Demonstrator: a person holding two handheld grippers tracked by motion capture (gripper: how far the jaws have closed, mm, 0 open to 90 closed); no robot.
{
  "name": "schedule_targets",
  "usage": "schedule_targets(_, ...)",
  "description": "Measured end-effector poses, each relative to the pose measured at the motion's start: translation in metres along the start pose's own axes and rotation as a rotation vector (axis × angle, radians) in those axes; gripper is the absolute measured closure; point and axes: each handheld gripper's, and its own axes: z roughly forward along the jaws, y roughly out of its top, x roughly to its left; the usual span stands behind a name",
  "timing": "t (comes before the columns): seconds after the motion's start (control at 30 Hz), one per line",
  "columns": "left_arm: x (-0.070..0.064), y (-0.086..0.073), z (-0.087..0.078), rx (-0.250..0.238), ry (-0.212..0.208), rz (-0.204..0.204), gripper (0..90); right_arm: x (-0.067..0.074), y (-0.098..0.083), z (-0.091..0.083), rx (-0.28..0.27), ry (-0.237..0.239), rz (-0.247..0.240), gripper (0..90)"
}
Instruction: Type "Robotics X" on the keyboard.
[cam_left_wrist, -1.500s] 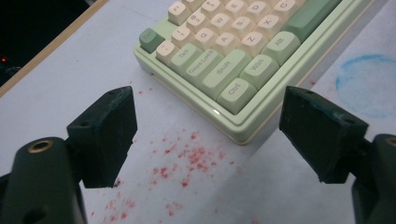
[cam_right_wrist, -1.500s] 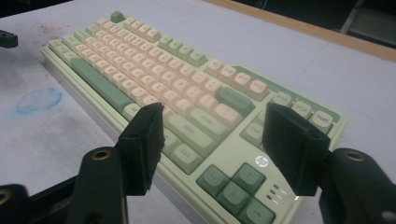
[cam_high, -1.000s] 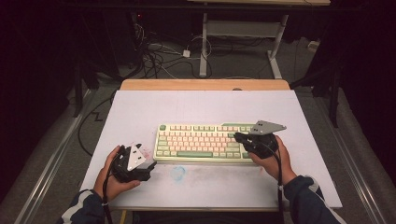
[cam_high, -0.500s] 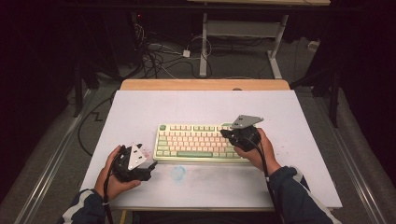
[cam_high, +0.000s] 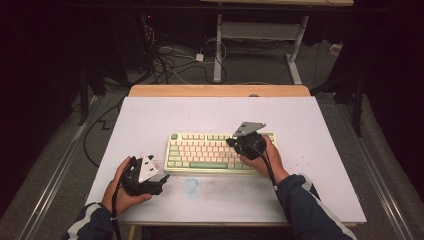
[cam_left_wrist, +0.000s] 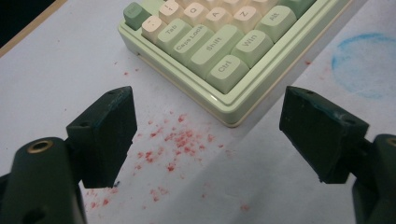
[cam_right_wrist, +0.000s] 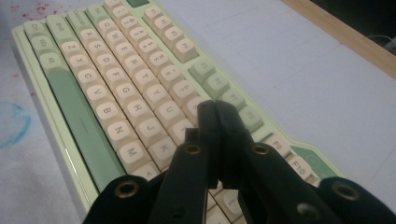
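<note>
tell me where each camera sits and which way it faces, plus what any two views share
High view: fixed above the person's side, looking forward and down on the table; both forearms, left gripper and right gripper show.
Left gripper view: rides the left gripper, looking past its open jaws at the keyboard corner.
Right gripper view: rides the right gripper, jaws shut, low over the keys.
Shared: the keyboard and the blue ring mark appear in all three.

Light falls from overhead onto my table (cam_high: 150, 120); the room beyond is dark. My right tongs (cam_right_wrist: 215, 109) look blurred up close.
</note>
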Motion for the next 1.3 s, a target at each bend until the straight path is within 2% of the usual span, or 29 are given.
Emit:
schedule_targets(0.23,-0.001,-0.001,0.001,0.001,-0.012,0.005,17.8,0.010,0.008,0.017,0.021,0.016,-0.024,90.0)
schedule_targets(0.4,-0.002,-0.002,0.001,0.004,-0.013,0.015,17.8,0.015,0.009,0.031,0.069,0.014,-0.047,90.0)
schedule_targets(0.6,-0.003,-0.003,0.001,0.009,-0.016,0.016,17.8,0.014,0.007,0.035,0.095,-0.001,-0.044,90.0)
schedule_targets(0.73,-0.003,-0.003,0.002,0.010,-0.015,0.021,17.8,0.013,0.006,0.036,0.091,-0.002,-0.039,90.0)
schedule_targets(0.8,-0.003,-0.004,0.002,0.012,-0.012,0.023,17.8,0.014,0.005,0.038,0.116,0.000,-0.046,90.0)
schedule_targets(0.97,-0.003,-0.005,0.003,0.017,-0.011,0.025,17.8,0.016,0.004,0.037,0.111,0.002,-0.047,90.0)
schedule_targets(1.3,-0.002,-0.006,0.005,0.028,-0.001,0.028,17.8,0.008,0.004,0.018,0.010,0.011,0.016,87.4)
